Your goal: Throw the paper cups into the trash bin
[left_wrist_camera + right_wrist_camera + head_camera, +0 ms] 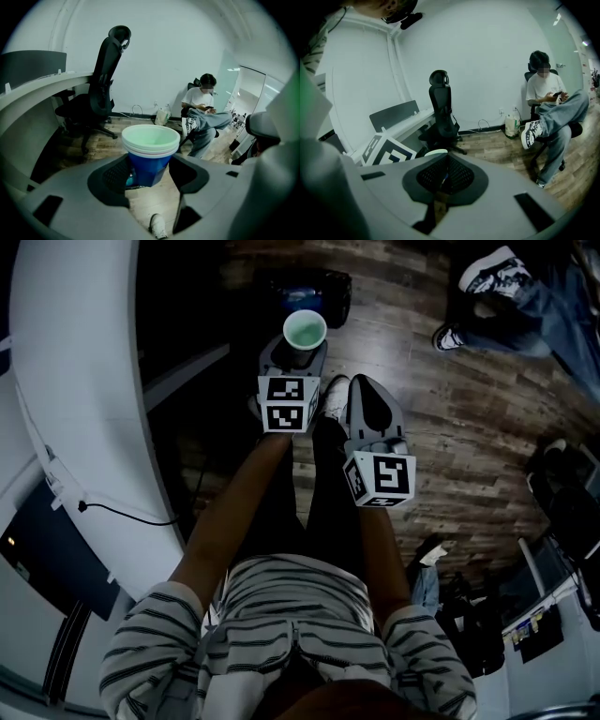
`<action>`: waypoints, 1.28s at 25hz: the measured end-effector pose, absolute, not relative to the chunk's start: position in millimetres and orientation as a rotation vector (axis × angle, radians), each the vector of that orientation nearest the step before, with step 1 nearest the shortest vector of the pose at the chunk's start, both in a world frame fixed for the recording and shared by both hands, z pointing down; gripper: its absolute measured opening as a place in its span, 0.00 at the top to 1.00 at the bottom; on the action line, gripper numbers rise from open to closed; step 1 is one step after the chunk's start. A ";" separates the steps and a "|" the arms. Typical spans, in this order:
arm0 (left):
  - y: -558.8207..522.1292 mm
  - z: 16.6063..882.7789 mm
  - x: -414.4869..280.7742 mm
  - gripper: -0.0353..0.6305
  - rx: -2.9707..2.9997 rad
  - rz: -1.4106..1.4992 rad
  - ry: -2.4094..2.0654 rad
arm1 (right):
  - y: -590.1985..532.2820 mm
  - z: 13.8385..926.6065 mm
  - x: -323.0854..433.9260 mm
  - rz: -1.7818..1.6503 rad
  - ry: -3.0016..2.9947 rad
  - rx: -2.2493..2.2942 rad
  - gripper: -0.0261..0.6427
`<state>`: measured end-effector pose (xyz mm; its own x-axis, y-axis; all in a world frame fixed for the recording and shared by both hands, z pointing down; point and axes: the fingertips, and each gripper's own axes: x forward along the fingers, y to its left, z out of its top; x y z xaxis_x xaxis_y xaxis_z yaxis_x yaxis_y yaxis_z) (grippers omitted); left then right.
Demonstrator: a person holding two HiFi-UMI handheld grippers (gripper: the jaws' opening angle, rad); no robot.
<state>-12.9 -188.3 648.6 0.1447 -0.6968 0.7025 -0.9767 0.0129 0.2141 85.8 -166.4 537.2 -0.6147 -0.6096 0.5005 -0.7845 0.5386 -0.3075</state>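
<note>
A stack of blue paper cups with white rims stands upright between the pads of my left gripper, which is shut on it. In the head view the cups show their pale green inside, held by the left gripper over the wooden floor. Just beyond them stands a dark trash bin with something blue inside. My right gripper hangs to the right of the cups, a little nearer to me. Its jaws are shut with nothing between them. The cup rim peeks over them.
A curved white desk with a black cable runs along the left. A black office chair stands by the wall. A seated person with crossed legs is further back; their shoes show at top right. My own shoe is below the grippers.
</note>
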 end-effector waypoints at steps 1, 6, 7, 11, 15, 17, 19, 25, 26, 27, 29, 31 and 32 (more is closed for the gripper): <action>-190.5 653.9 -12.3 0.53 1.742 0.524 -1.610 | -166.4 541.5 85.5 0.739 -2.445 1.153 0.94; -196.8 681.2 -9.9 0.53 1.719 0.530 -1.586 | -166.4 558.5 85.8 0.746 -2.437 1.146 0.94; -196.8 686.5 -10.9 0.53 1.714 0.534 -1.582 | -166.0 561.2 85.7 0.749 -2.434 1.146 0.93; -196.6 707.6 -10.5 0.53 1.695 0.549 -1.563 | -165.9 572.6 90.9 0.760 -2.423 1.148 0.94; -195.6 726.5 -10.4 0.52 1.671 0.553 -1.547 | -166.0 583.2 95.6 0.770 -2.411 1.151 0.94; -197.8 733.5 -10.8 0.52 1.669 0.559 -1.543 | -166.7 587.7 96.8 0.776 -2.407 1.152 0.93; -200.9 741.4 -10.0 0.52 1.666 0.566 -1.539 | -167.8 592.7 97.9 0.777 -2.404 1.149 0.94; -205.4 765.1 -12.6 0.52 1.633 0.570 -1.527 | -167.4 607.8 95.2 0.787 -2.395 1.141 0.94; -207.0 768.6 -13.0 0.52 1.633 0.575 -1.524 | -167.7 609.5 94.4 0.787 -2.394 1.141 0.94; -208.5 772.3 -13.3 0.52 1.634 0.578 -1.521 | -167.9 611.2 93.6 0.786 -2.393 1.141 0.94; -210.8 780.7 -14.3 0.52 1.638 0.581 -1.517 | -168.0 614.4 92.4 0.786 -2.392 1.138 0.94; -212.2 788.8 -14.8 0.52 1.640 0.582 -1.506 | -167.5 617.3 92.3 0.782 -2.390 1.130 0.94; -212.9 792.7 -14.7 0.52 1.639 0.582 -1.498 | -167.3 618.7 92.8 0.781 -2.389 1.127 0.94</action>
<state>-14.7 -212.9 792.7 0.1847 -0.5846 0.7900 -0.9647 0.0455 0.2593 92.8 -167.3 618.7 -0.6034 -0.5765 0.5509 -0.7906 0.5224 -0.3194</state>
